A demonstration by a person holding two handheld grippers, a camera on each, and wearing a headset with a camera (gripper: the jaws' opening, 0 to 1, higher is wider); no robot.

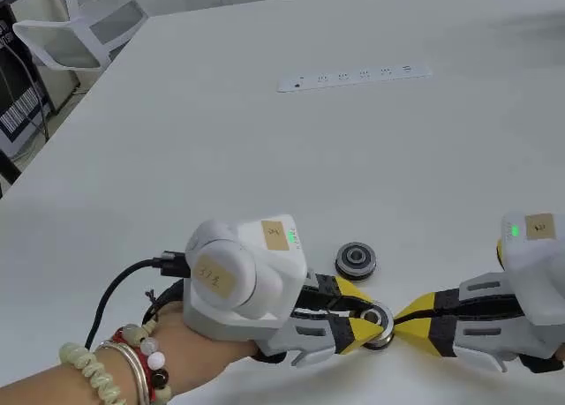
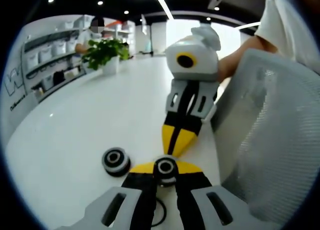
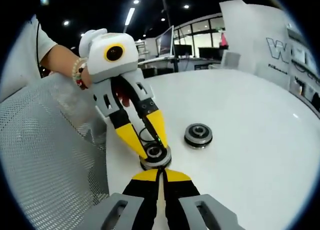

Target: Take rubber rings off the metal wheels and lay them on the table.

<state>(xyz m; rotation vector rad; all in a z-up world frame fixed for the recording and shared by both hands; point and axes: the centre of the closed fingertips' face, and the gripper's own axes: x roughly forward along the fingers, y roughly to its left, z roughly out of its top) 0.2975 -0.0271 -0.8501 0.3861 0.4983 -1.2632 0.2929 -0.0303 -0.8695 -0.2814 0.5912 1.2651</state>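
Observation:
My left gripper (image 1: 374,326) lies low on the white table (image 1: 265,158), shut on a metal wheel (image 1: 380,317) held between its yellow-and-black jaws. From the right, my right gripper (image 1: 399,322) is shut, its tips pressed against that wheel's rim. I cannot tell whether they pinch its rubber. In the left gripper view the held wheel (image 2: 165,167) sits between my left gripper's (image 2: 165,171) tips. A second wheel with a black rubber ring (image 1: 356,258) stands free just beyond. A thin black ring (image 2: 160,212) lies on the table under the left jaws.
A white power strip (image 1: 353,75) lies far across the table. A white chair (image 1: 88,21) stands at the far left corner. A grey mesh chair back (image 3: 50,155) is close behind the near table edge. A potted plant (image 2: 105,49) stands farther off.

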